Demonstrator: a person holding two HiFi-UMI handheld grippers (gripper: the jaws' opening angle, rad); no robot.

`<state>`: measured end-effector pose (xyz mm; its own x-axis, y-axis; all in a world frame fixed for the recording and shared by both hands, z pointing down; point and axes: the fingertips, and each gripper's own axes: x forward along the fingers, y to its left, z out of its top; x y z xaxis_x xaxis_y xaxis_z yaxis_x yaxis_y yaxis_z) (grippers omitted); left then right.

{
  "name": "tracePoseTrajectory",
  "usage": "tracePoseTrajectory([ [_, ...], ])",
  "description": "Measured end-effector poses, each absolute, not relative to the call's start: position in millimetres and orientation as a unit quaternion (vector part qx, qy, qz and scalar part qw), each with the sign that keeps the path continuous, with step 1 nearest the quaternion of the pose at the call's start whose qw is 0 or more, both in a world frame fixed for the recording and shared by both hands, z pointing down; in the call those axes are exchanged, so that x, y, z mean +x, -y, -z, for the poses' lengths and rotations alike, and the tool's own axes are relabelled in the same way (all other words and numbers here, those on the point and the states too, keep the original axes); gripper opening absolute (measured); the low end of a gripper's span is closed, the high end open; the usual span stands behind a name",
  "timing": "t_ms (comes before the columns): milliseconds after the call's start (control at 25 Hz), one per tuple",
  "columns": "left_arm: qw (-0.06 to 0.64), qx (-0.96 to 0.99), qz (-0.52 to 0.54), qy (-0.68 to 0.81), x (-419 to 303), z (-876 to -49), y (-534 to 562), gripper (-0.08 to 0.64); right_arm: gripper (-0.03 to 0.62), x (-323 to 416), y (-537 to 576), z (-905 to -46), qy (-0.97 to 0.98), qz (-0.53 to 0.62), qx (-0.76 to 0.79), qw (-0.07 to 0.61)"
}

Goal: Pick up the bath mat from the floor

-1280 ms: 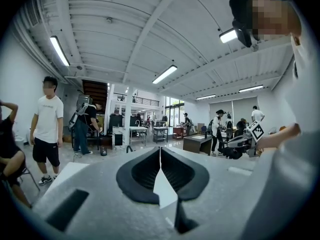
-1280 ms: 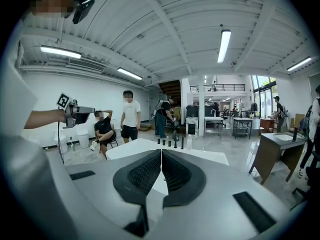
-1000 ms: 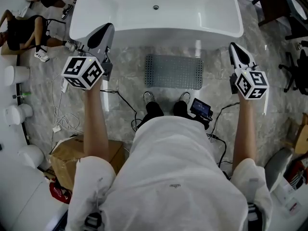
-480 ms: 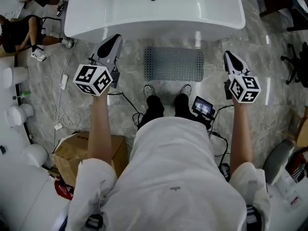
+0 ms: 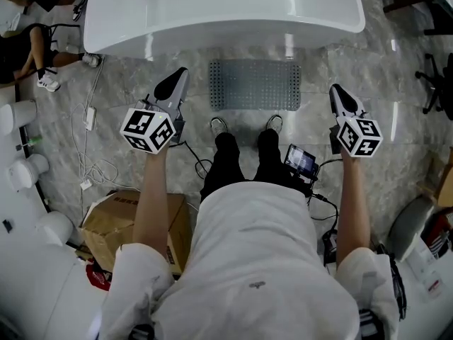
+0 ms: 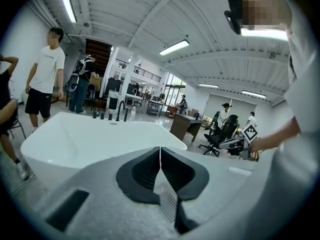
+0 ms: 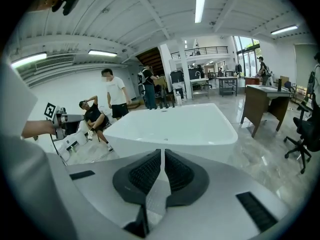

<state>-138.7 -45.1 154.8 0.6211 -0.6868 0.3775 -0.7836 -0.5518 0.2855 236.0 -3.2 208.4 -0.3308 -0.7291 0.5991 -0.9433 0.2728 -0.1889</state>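
The bath mat (image 5: 255, 85) is seen lying flat on the marble floor (image 5: 396, 69). Its far long edge is set just beside the foot of the white bathtub (image 5: 219, 13), and its near edge lies just ahead of the person's shoes (image 5: 218, 125). The mat is touched by neither tool.

The left hand-held gripper (image 5: 180, 75) is held above the floor off the mat's left short edge, near it but apart, with its tip pointed toward the tub. In the left gripper view its jaws are shown pressed together with nothing caught between them, and the tub's rim is seen beyond.

The right hand-held gripper (image 5: 334, 90) is held off the mat's right short edge, also apart from it. Its jaws are likewise shown closed tight and empty in the right gripper view, with the tub beyond them.

A cardboard box (image 5: 117, 222) is seen on the floor beneath the left arm. Cables (image 5: 90, 170) are strewn across the floor to its left. A small screen (image 5: 300, 160) is seen beside the right leg.
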Motion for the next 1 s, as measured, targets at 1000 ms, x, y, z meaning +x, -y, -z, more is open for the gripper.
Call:
tracePoseTrajectory([
  [1000, 0.343, 0.833, -0.204, 0.384, -144.8, -350.5, 0.1, 0.017, 0.009, 207.8, -35.0, -383.9, 0.754, -0.337, 0.467, 0.315],
])
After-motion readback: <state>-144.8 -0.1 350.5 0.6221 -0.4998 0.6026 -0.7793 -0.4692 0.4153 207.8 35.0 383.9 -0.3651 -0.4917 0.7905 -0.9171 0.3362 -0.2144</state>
